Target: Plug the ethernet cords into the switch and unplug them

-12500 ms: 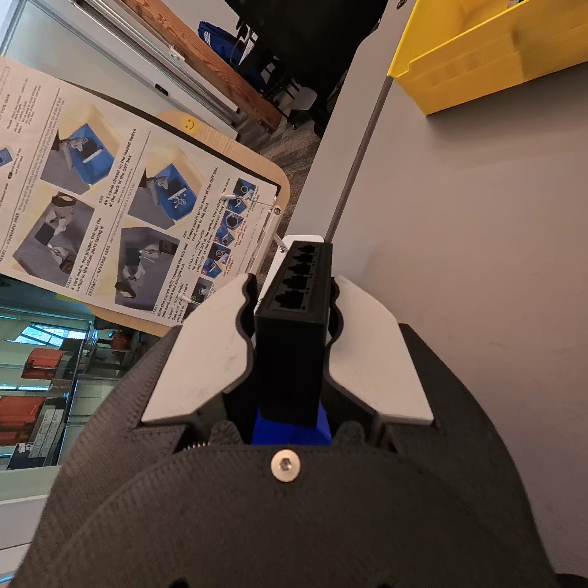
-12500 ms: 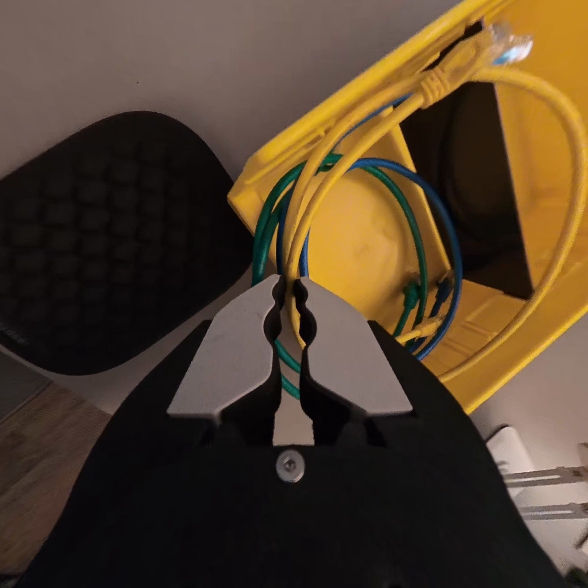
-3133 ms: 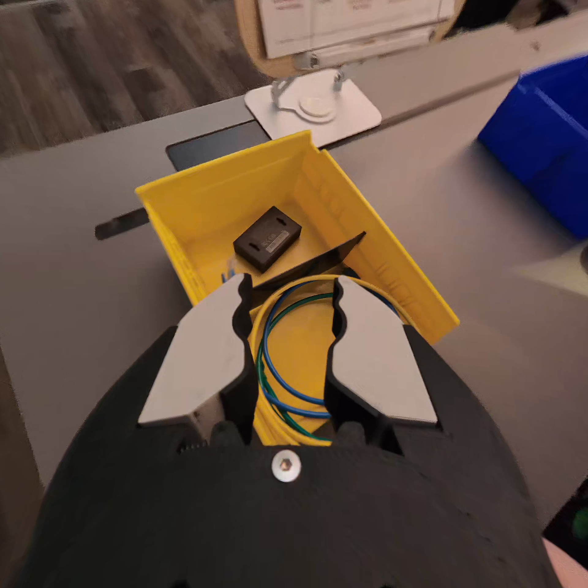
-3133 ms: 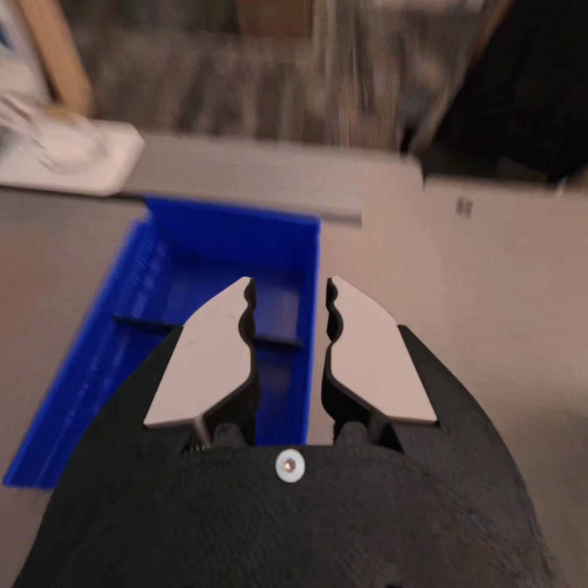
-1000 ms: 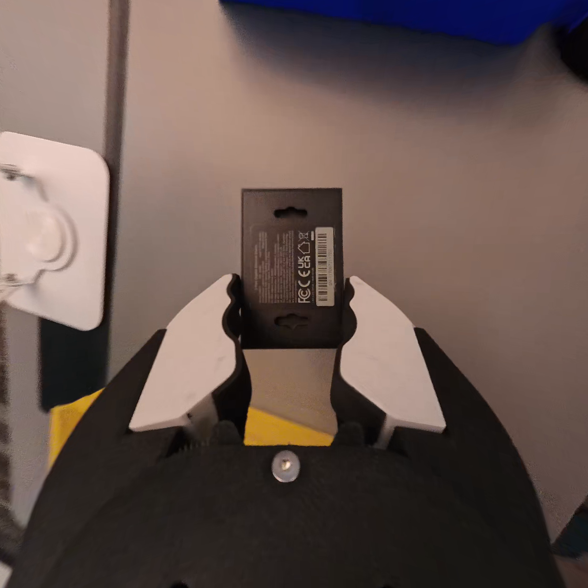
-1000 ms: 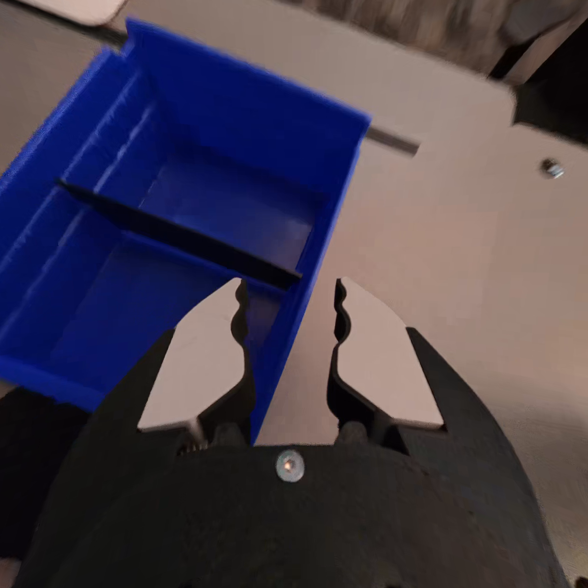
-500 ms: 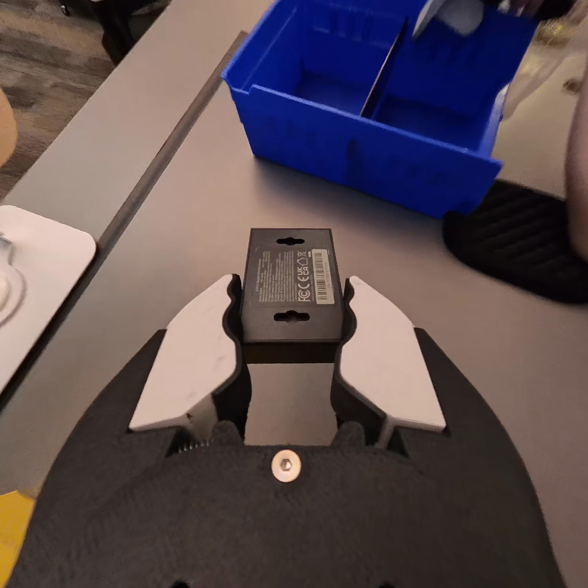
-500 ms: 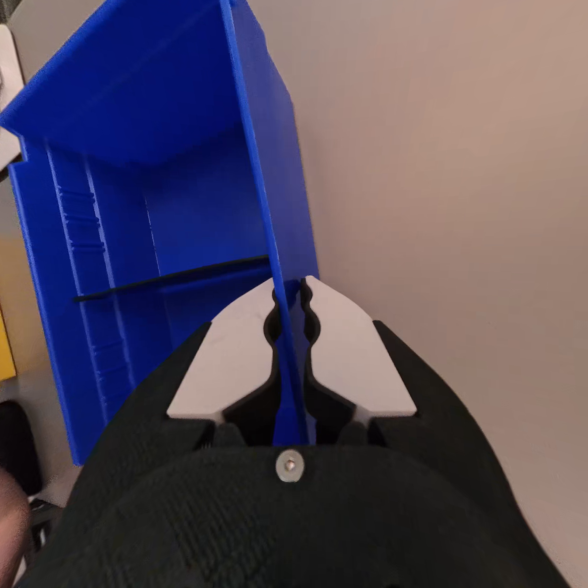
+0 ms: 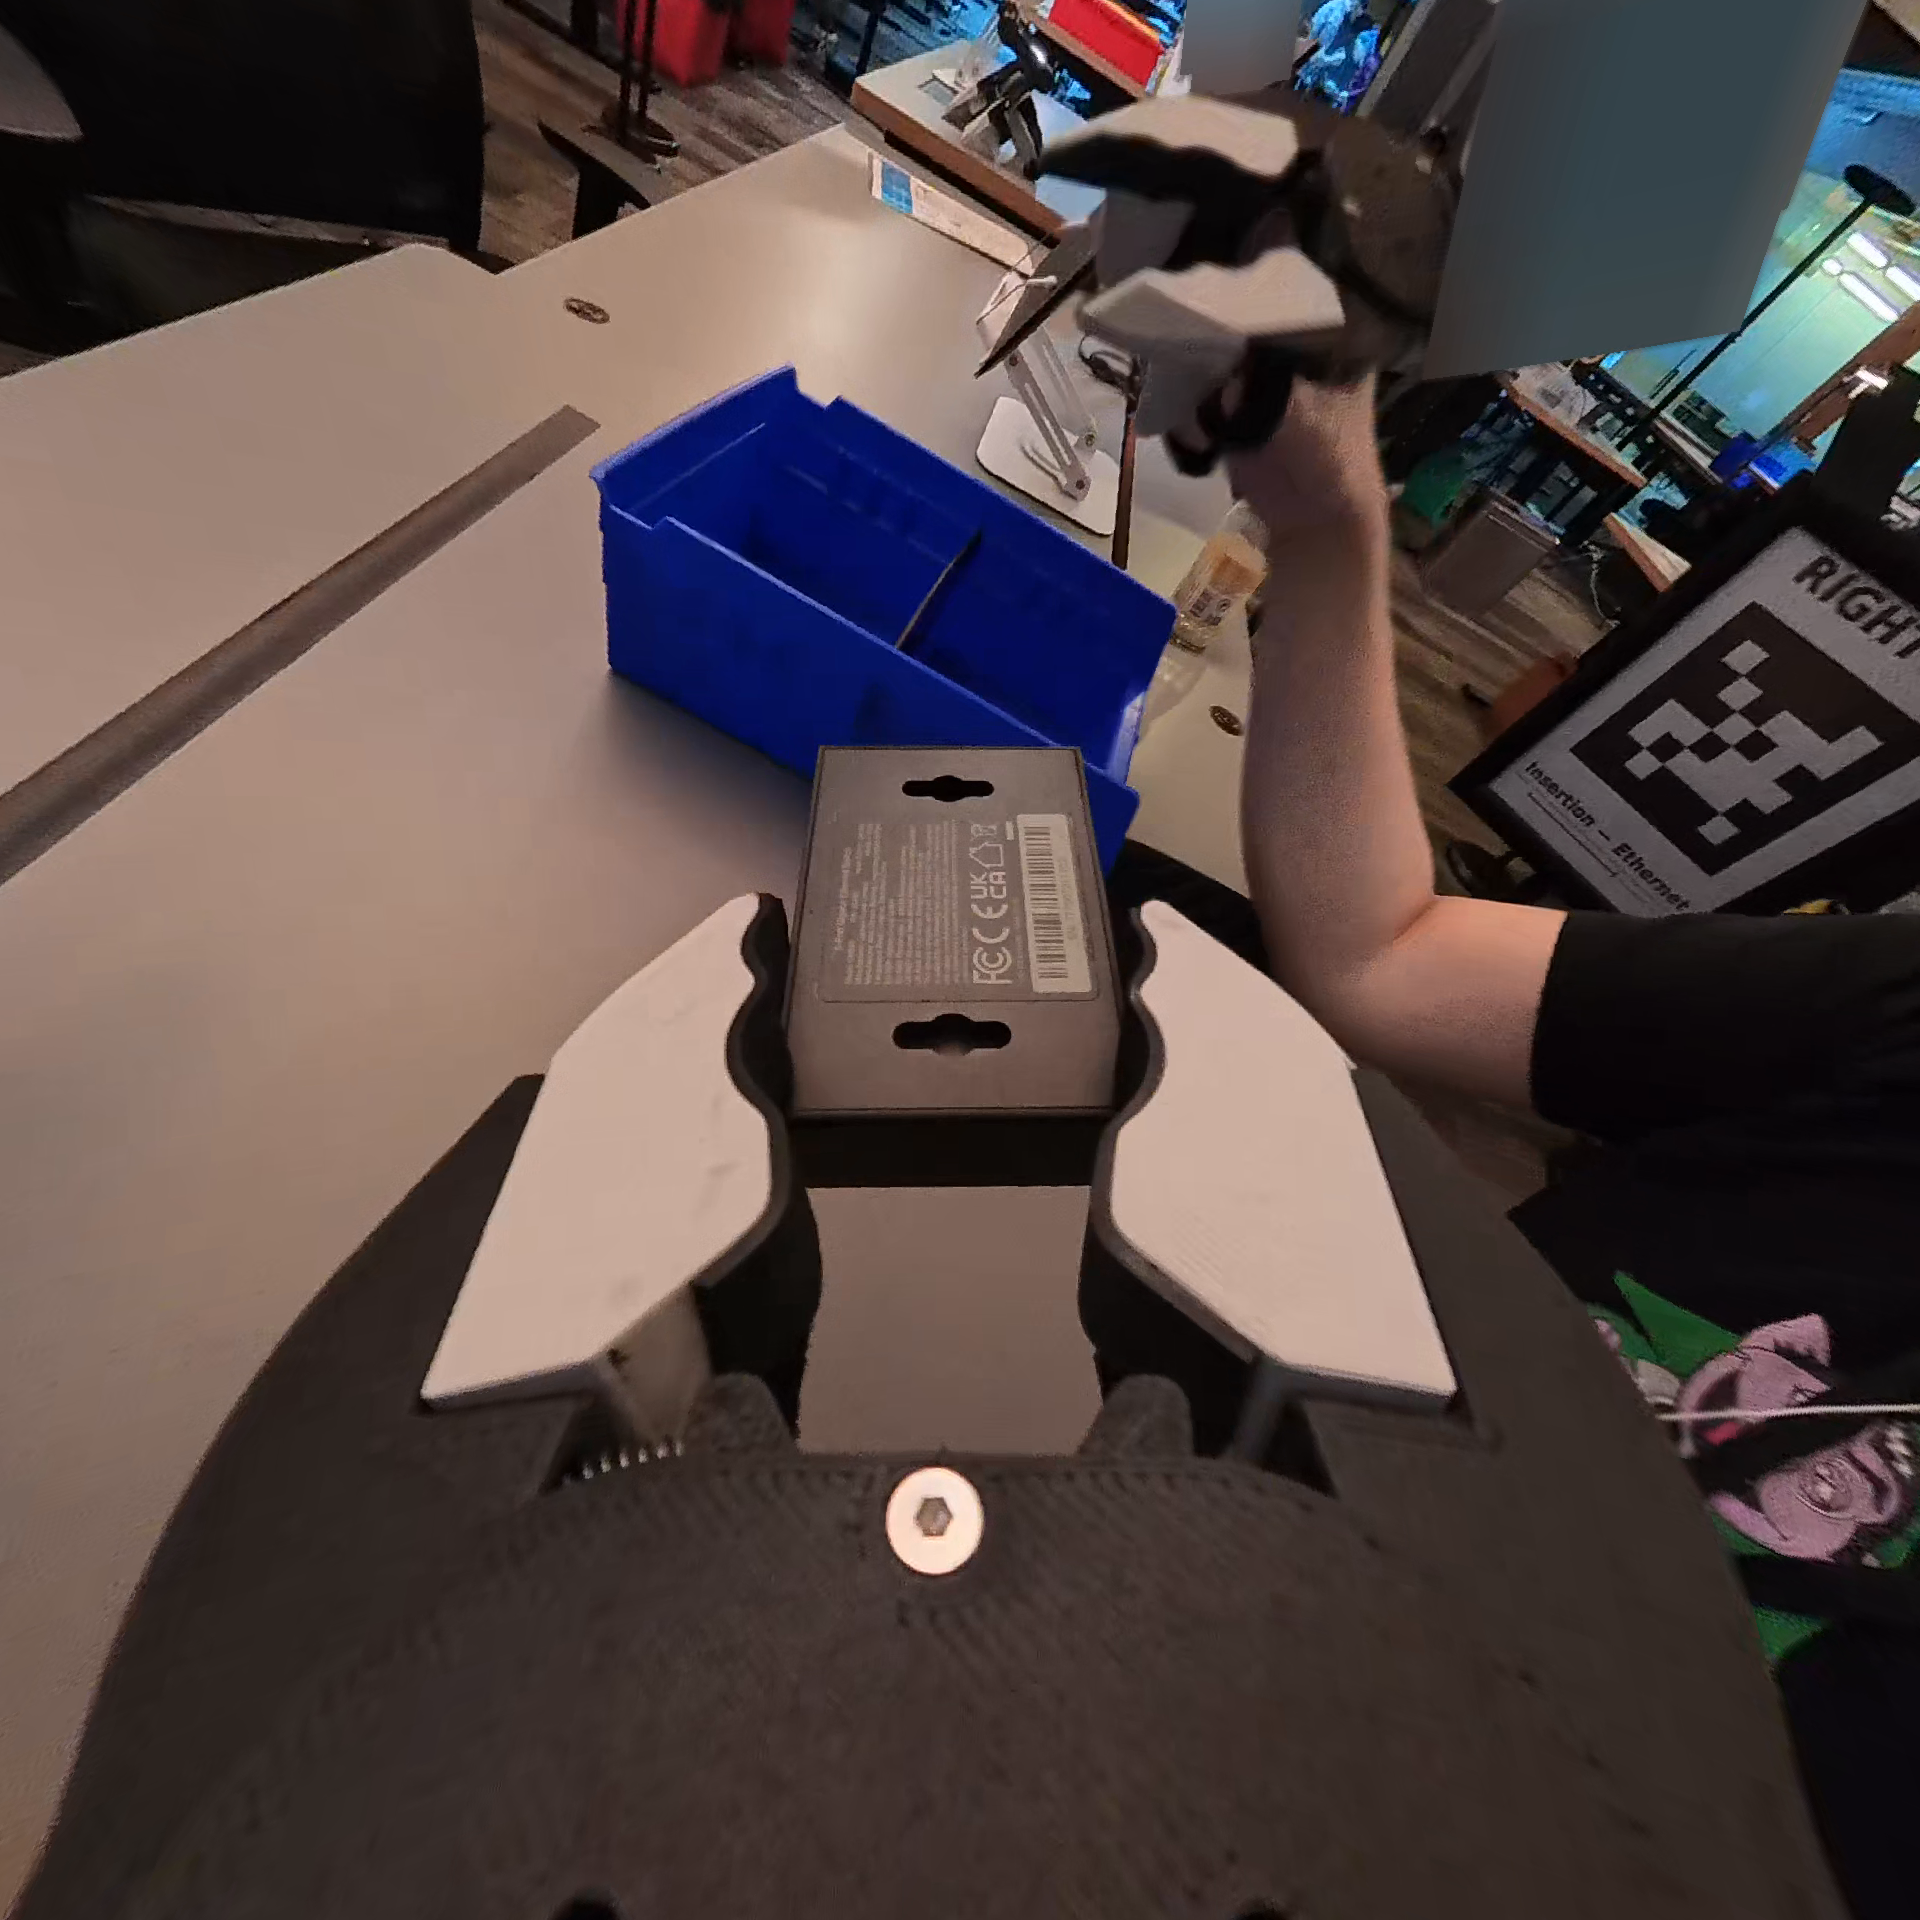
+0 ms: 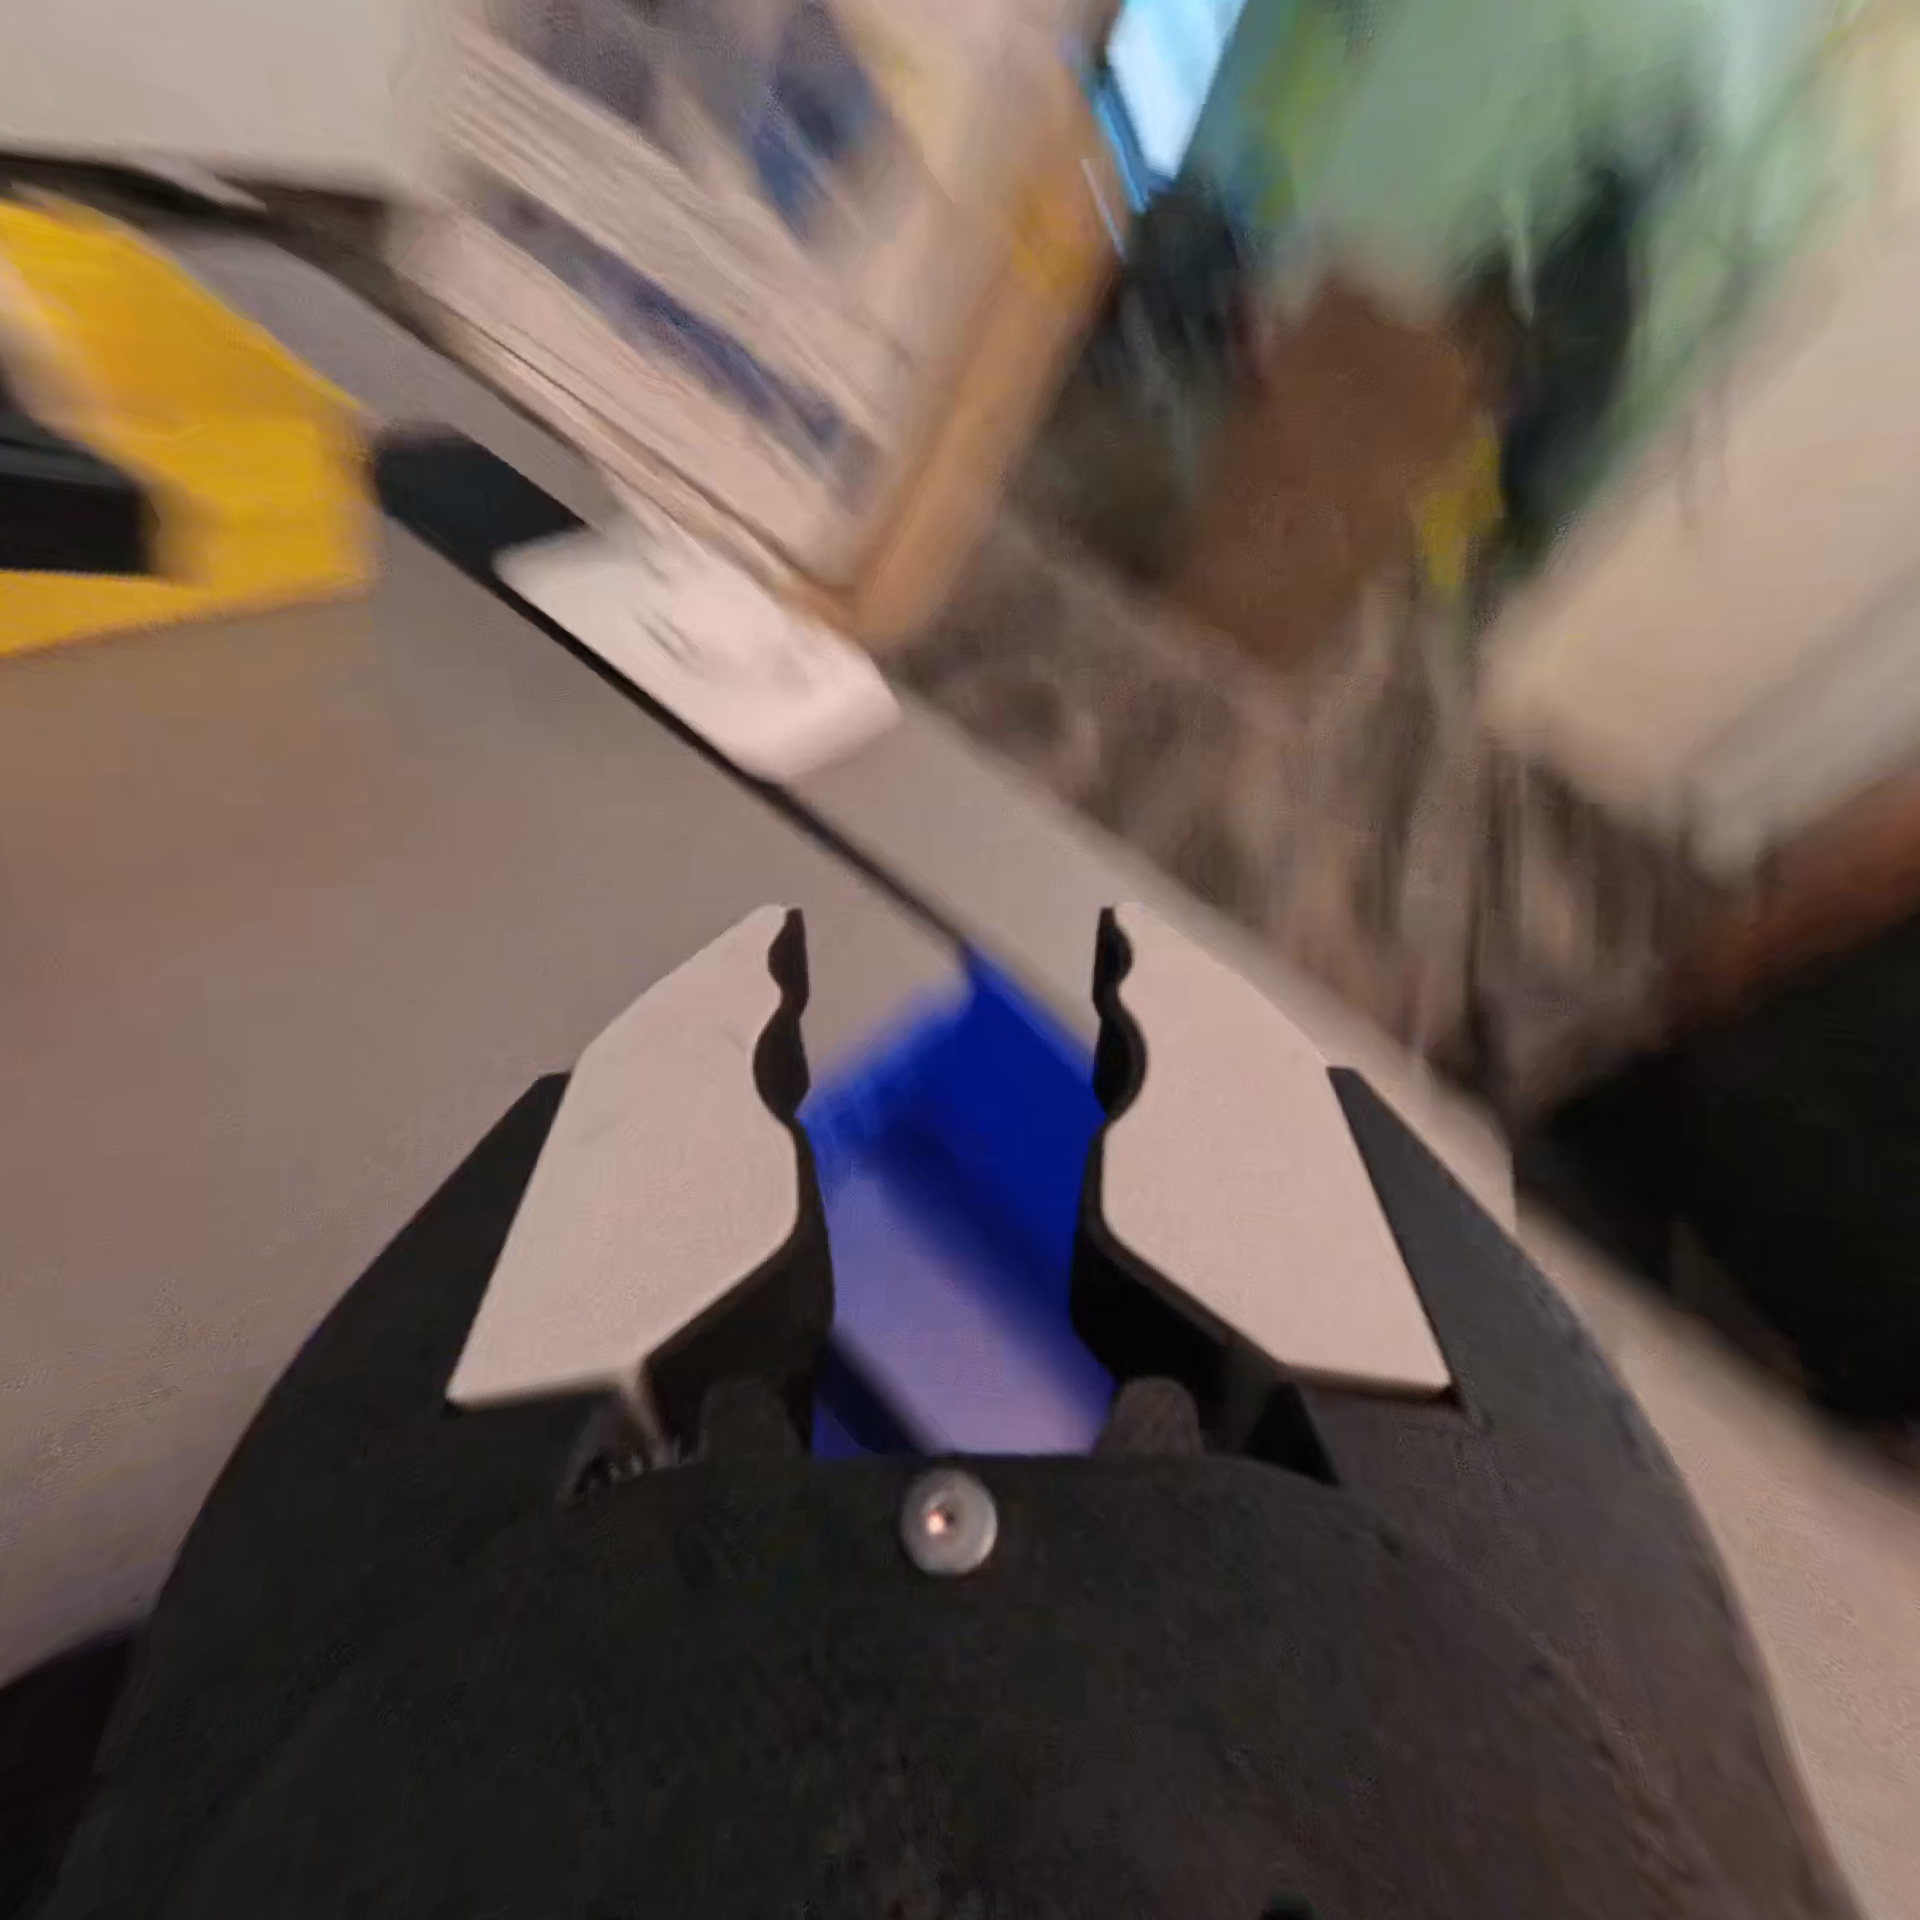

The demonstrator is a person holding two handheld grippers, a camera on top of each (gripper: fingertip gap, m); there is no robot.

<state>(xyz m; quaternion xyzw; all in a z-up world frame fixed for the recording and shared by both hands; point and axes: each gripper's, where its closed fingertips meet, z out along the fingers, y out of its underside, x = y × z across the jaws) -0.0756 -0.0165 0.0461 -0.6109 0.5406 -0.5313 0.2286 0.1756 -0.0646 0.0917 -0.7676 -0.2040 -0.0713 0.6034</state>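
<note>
At left, a grey table (image 9: 312,831) spreads under the left gripper (image 9: 951,925), which is clamped on a black ethernet switch (image 9: 951,935), its label side up and its two keyhole mounting slots showing. The hold looks meant to steady the unit clear of the table for plugging; the ports can't be seen from this angle, so they're prob. on a face turned away from the camera.

Centre: a blue divided bin (image 9: 883,613) sits just beyond the switch, a dark divider splitting it into two compartments; what shows of both looks empty, though the near wall hides part of the floor. No ethernet cords are in sight in either view.

Right: the person's forearm (image 9: 1340,779) lifts the right gripper (image 9: 1195,229) high above the bin, w/ nothing between its fingers. Its own wrist cam, badly motion-blurred, shows the jaws spread apart and empty over a blue patch, likely the same bin. A yellow bin (image 10: 177,447) blurs at that view's far left, its contents unreadable. A marker placard (image 9: 1756,727) stands at the right edge of the left wrist view.
</note>
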